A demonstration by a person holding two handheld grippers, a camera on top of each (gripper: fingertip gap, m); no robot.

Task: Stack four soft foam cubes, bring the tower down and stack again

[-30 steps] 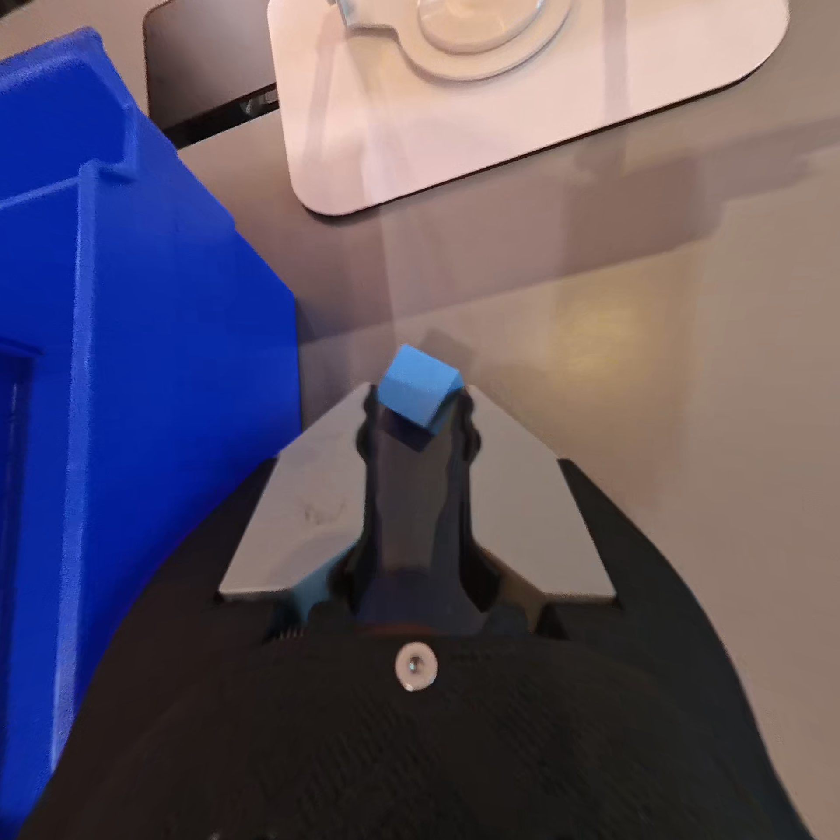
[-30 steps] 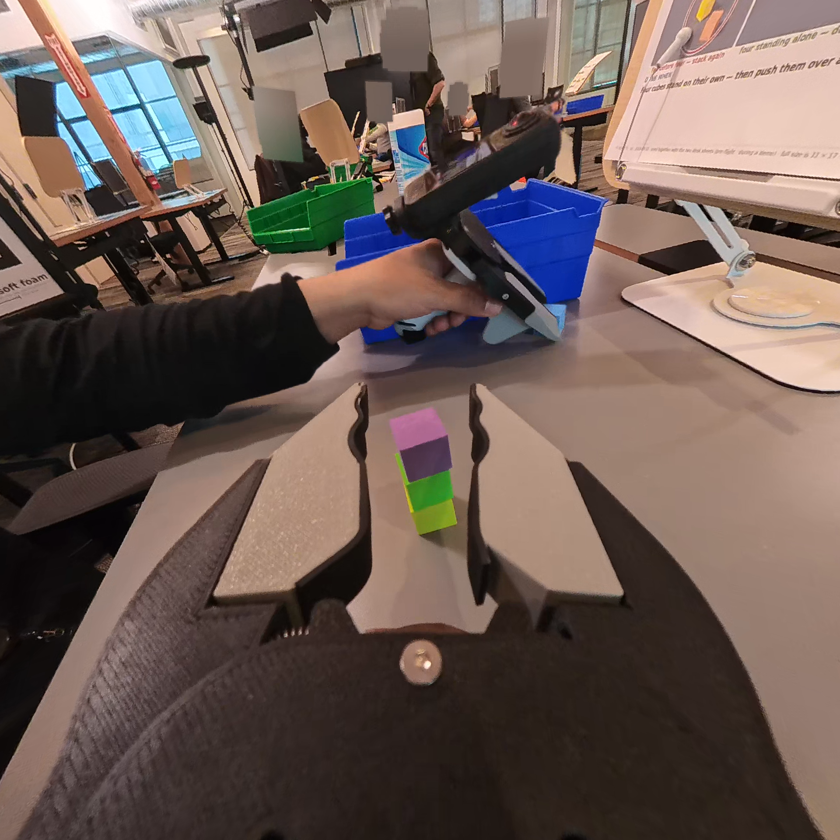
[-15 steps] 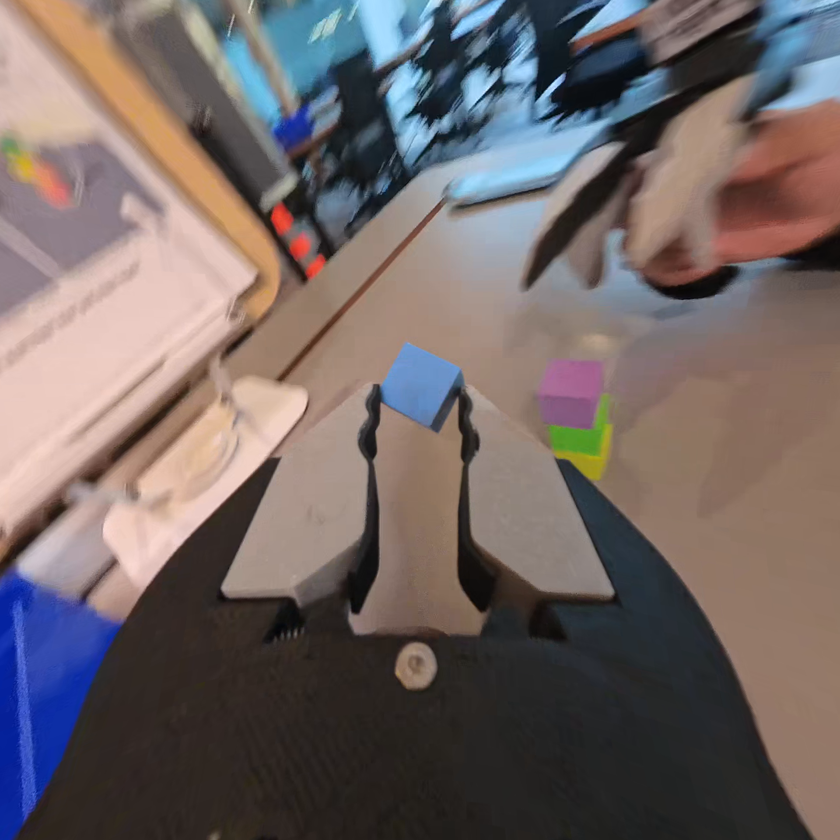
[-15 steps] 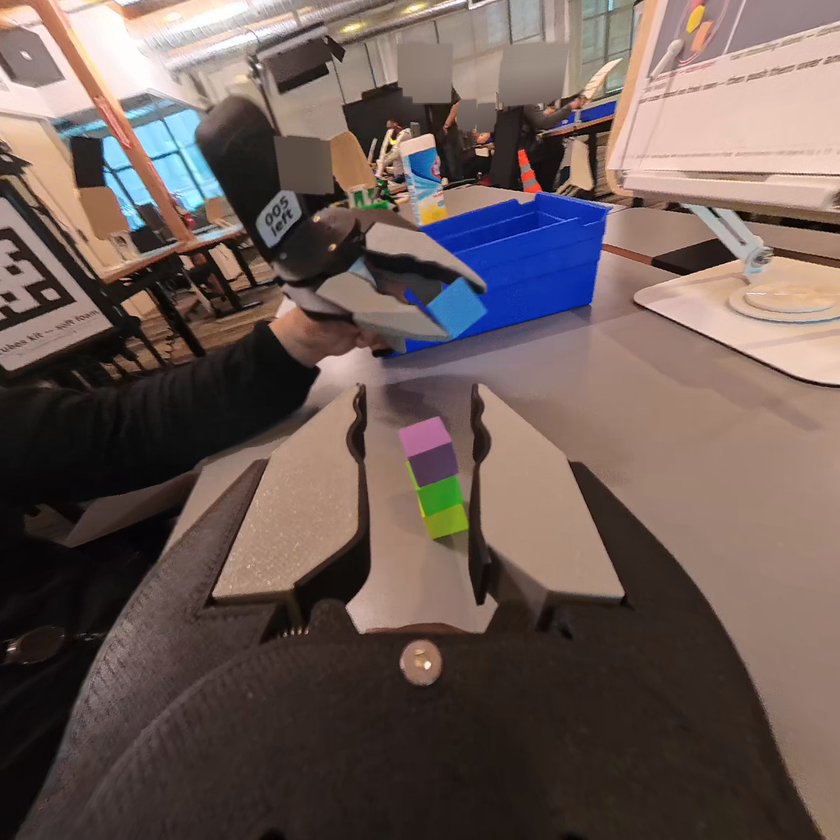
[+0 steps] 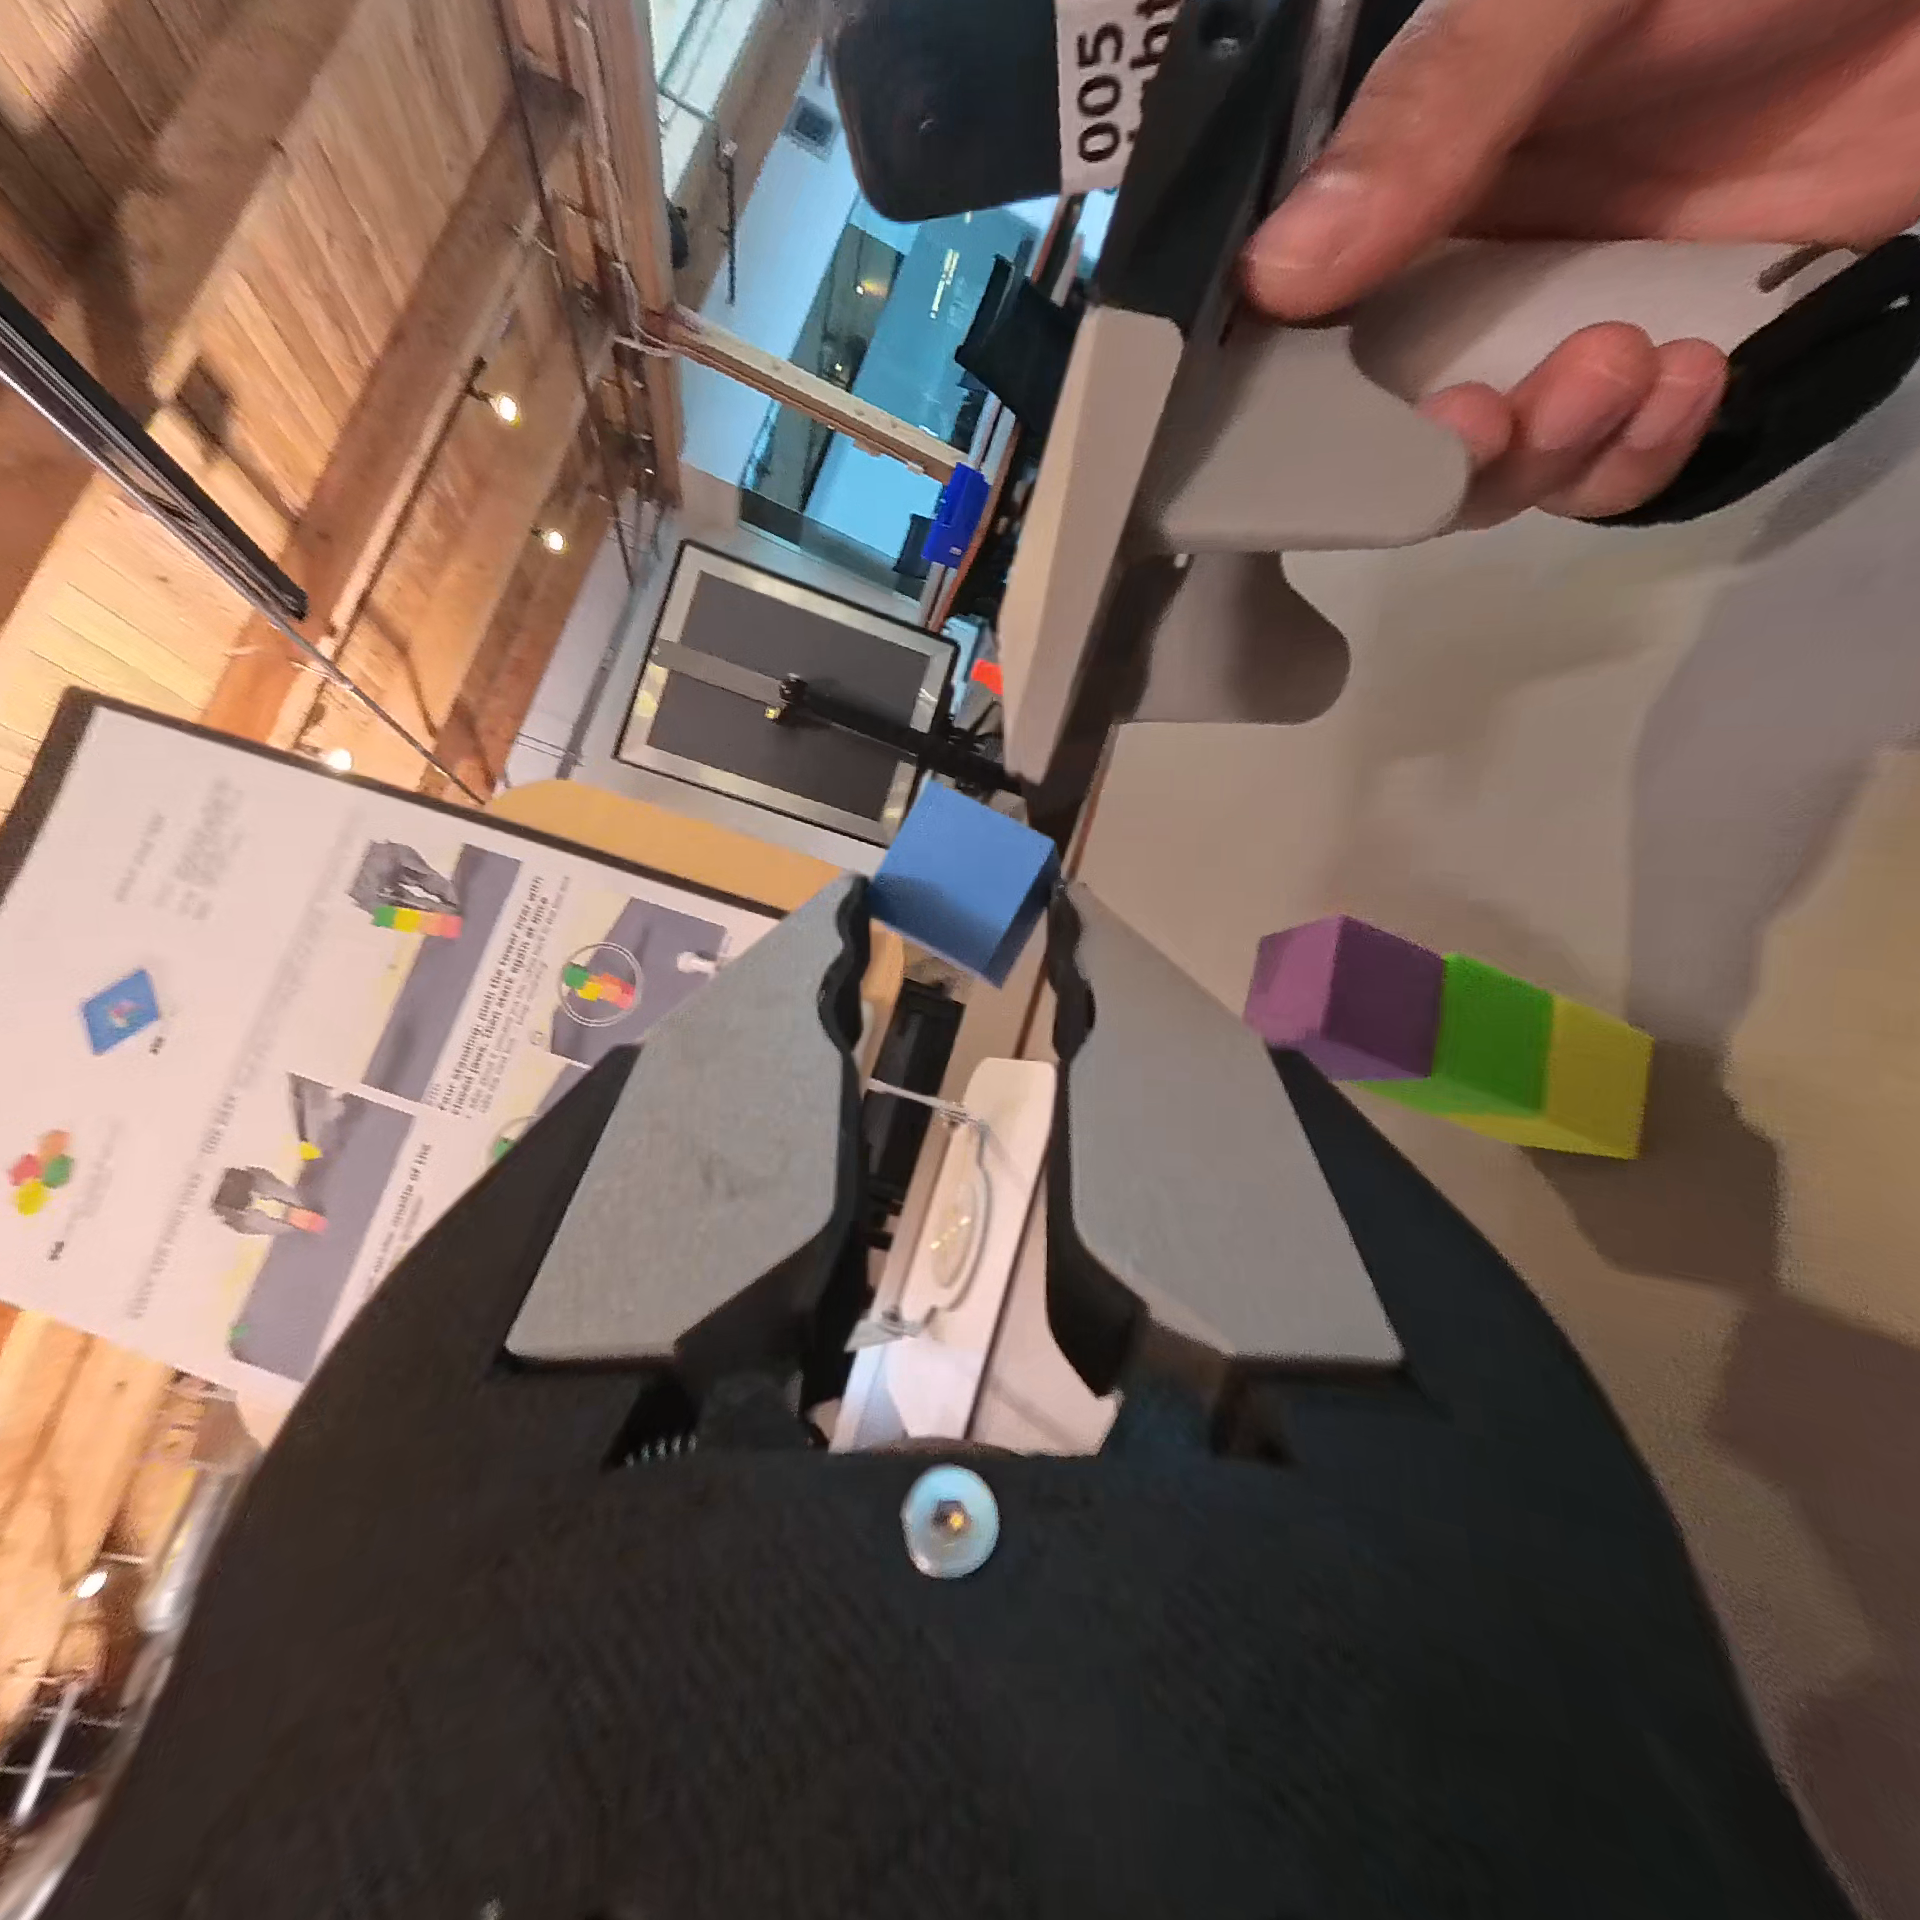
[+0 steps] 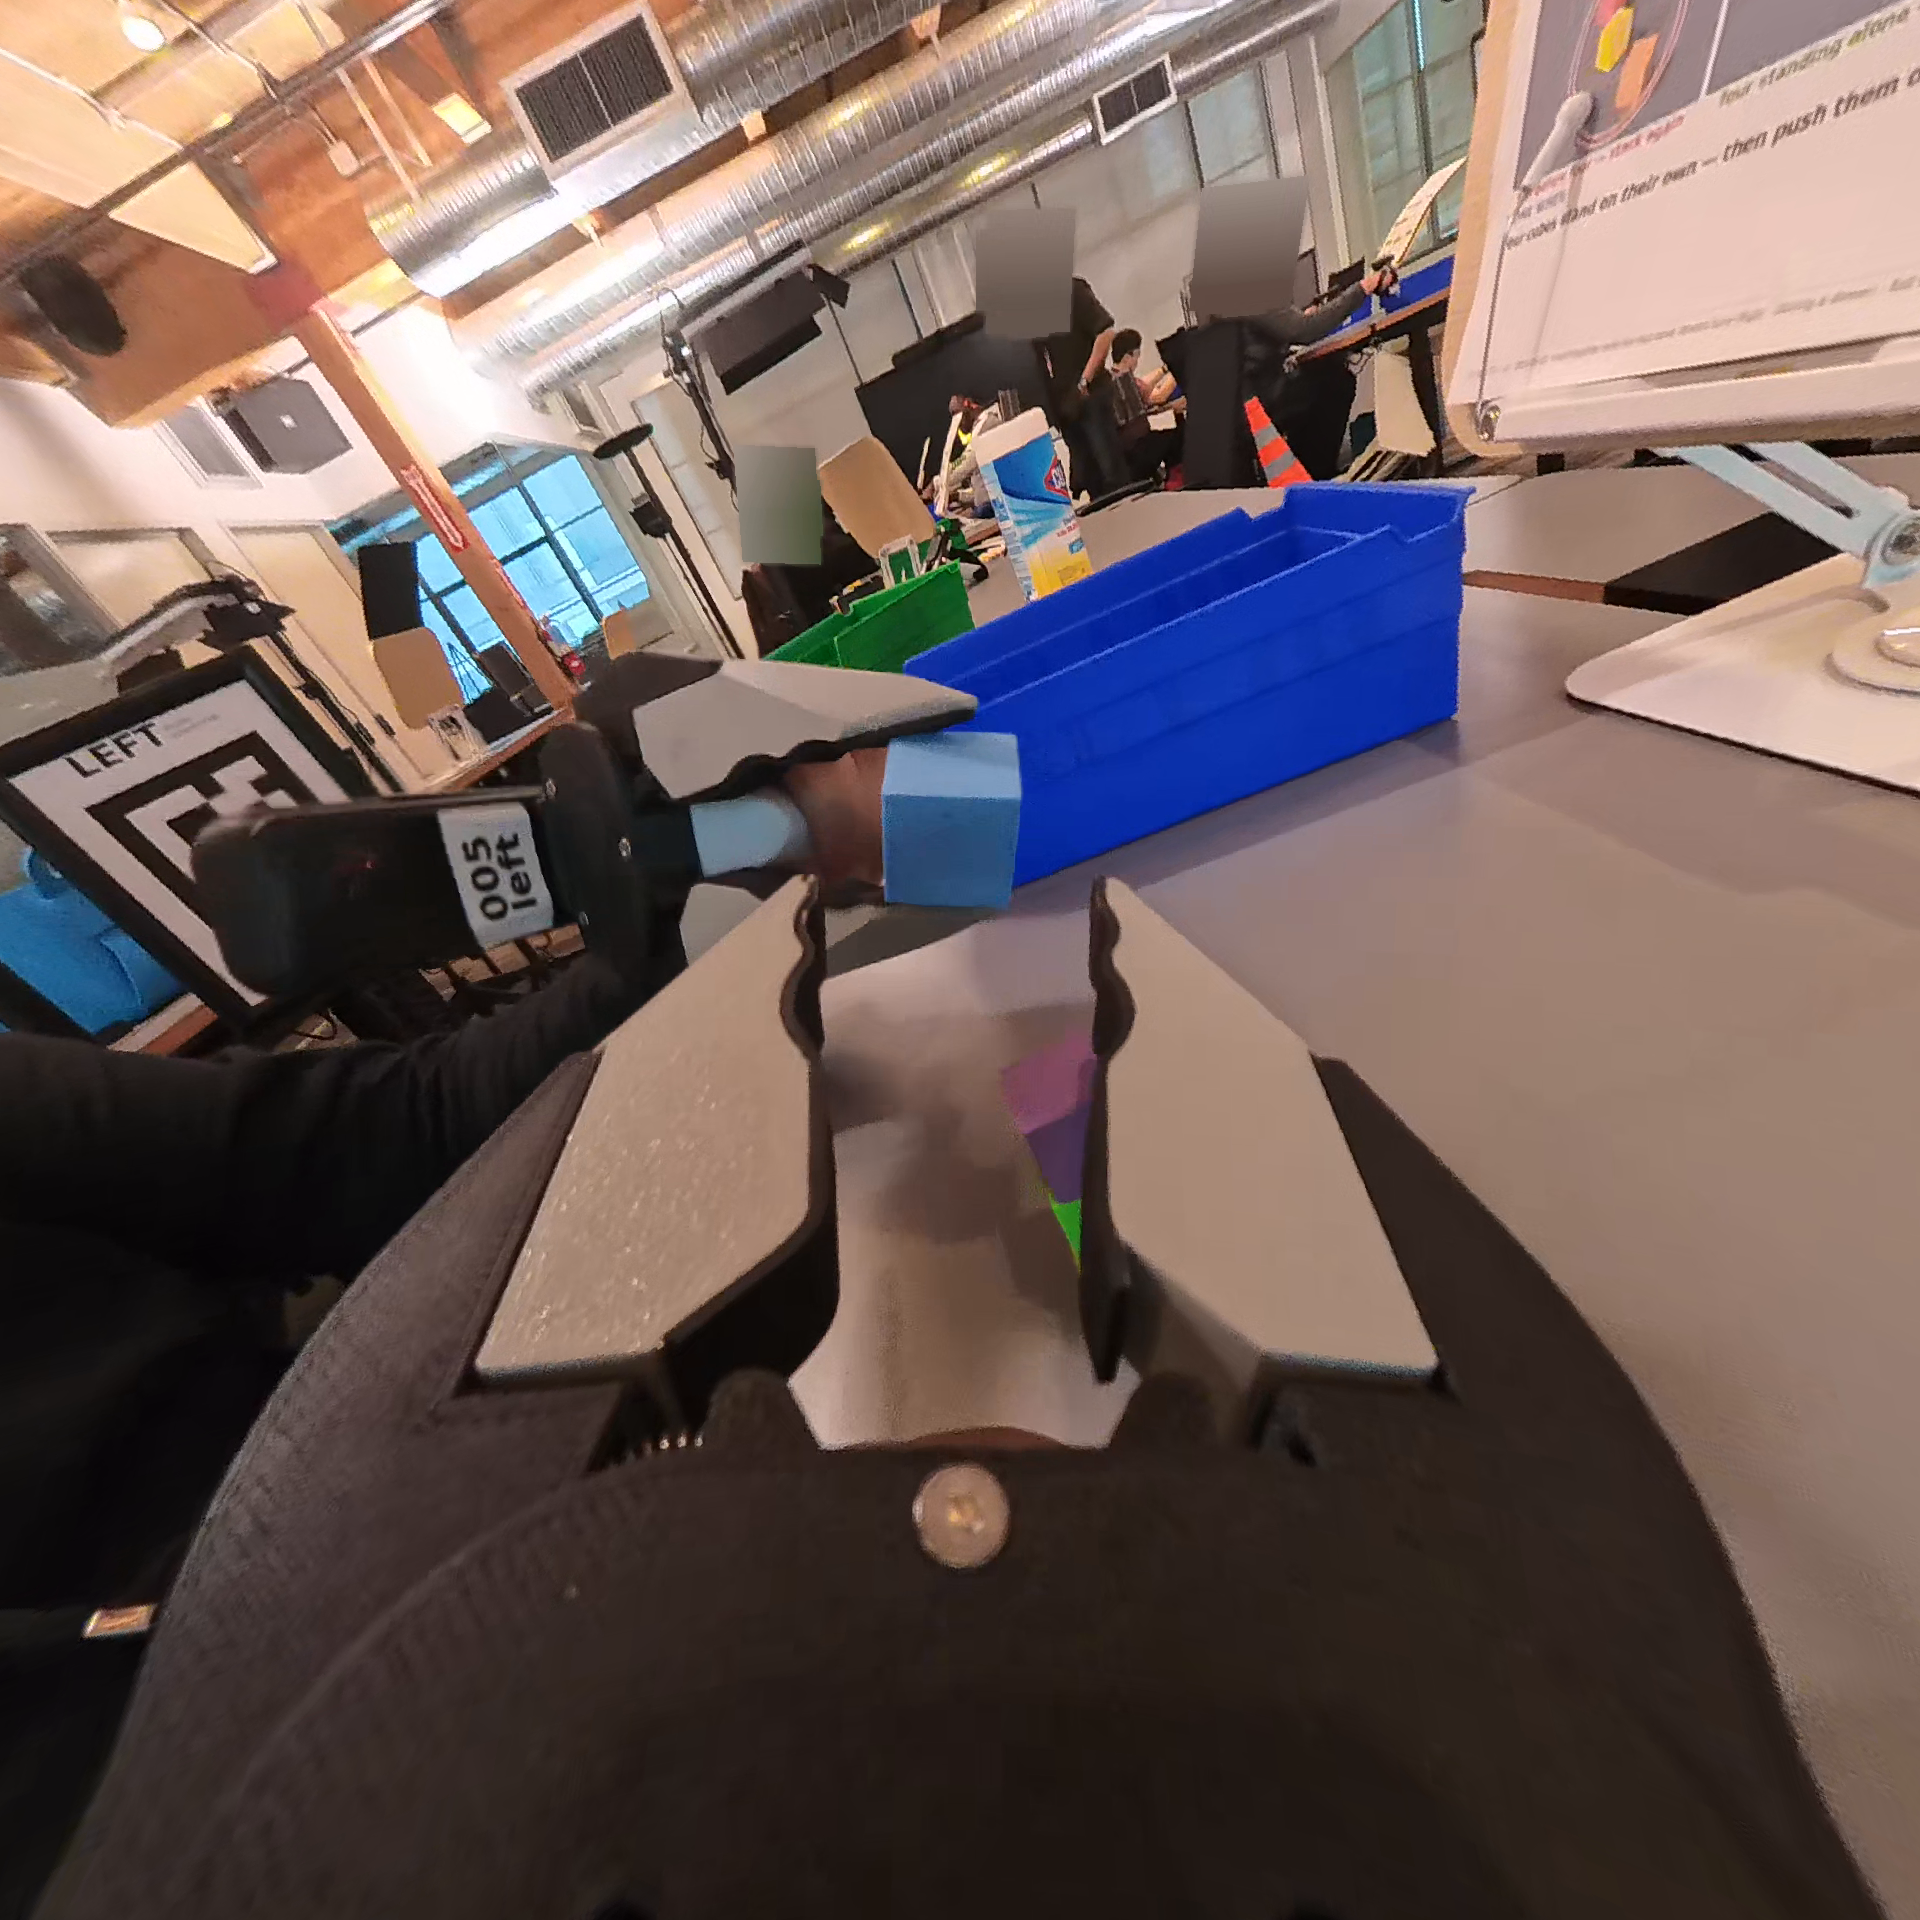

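My left gripper is shut on a blue foam cube and holds it in the air, rolled onto its side. A stack stands on the grey table just right of it: purple cube on top, green cube, yellow cube at the bottom. In the right wrist view the blue cube hangs above and just left of the purple cube. My right gripper is open and empty. Its right finger hides most of the stack.
A blue bin stands behind the stack, with a green bin and a wipes canister farther back. A white stand base and its instruction board are at the right. People sit in the background. Only a small space, under 4 cm, lies between the two pairs of fingers.
My left gripper lifted the blue cube away from beside the blue bin, swung over to the stack and rolled sideways. My right gripper shifted, so the stack now sits behind its right finger.
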